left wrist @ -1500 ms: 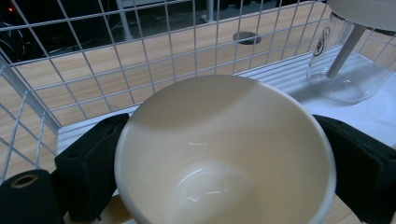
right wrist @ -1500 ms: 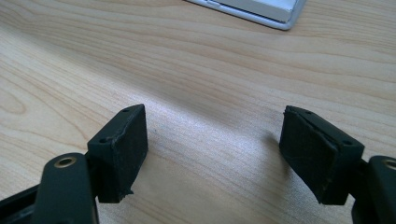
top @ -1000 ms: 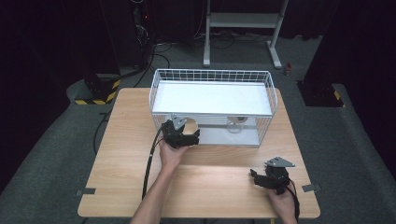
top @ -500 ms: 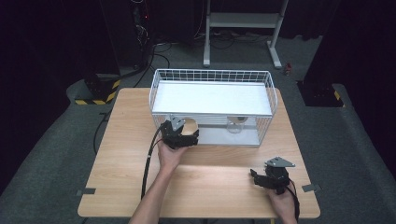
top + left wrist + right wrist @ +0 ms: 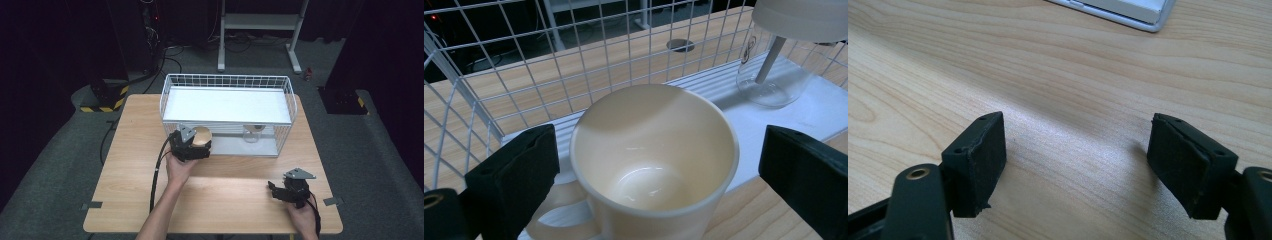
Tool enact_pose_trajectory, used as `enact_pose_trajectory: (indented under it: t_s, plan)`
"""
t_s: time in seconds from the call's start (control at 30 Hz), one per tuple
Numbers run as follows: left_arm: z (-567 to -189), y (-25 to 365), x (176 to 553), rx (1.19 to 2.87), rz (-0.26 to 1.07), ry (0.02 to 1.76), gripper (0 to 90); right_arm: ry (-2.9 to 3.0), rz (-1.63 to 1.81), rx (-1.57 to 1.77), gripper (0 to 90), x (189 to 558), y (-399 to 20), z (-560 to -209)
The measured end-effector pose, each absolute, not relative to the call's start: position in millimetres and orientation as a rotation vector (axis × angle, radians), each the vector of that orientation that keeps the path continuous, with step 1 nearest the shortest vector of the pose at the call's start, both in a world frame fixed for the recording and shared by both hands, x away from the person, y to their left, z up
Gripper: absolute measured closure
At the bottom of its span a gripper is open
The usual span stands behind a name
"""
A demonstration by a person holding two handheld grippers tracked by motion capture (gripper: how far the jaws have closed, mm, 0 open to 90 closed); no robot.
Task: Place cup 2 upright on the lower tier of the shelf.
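At the near wall of the wire basket [image 5: 287,107] we see the left gripper [image 5: 196,148], its forearm reaching up from the table's near edge. Its jaws stand wide apart around a cream mug [image 5: 654,160]; the left pad sits close to the handle side, the right pad is clear of the rim, so the mug is not clamped. Inside the basket, on its white floor, stands a clear glass jar [image 5: 774,75]. The right gripper [image 5: 1078,165] rests low near the table's [image 5: 240,200] right corner, jaws apart over bare wood.
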State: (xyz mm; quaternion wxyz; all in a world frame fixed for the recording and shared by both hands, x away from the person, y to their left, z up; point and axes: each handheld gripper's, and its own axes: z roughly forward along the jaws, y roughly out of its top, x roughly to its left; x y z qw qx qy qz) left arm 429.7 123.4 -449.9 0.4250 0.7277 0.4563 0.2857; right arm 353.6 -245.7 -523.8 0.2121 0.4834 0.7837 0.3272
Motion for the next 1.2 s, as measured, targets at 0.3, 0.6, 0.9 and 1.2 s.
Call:
enact_pose_trajectory:
  t_s: [0.3,0.6,0.9,1.2]
  plan:
    - [-447.8,124.2,420.4,1.840,0.724,1.130,3.9,2.177,0.909,1.343,23.6,353.6,-245.7,-523.8]
    - [-449.5,128.0,410.9,1.840,0.717,1.141,5.6,2.177,0.908,1.342,23.6,353.6,-245.8,-523.8]
    - [-453.4,129.2,398.5,1.845,0.703,1.150,8.3,2.177,0.908,1.342,23.6,353.6,-245.7,-523.8]
    - [-460.5,127.3,392.3,1.869,0.705,1.187,14.5,2.176,0.909,1.342,23.6,353.6,-245.7,-523.8]
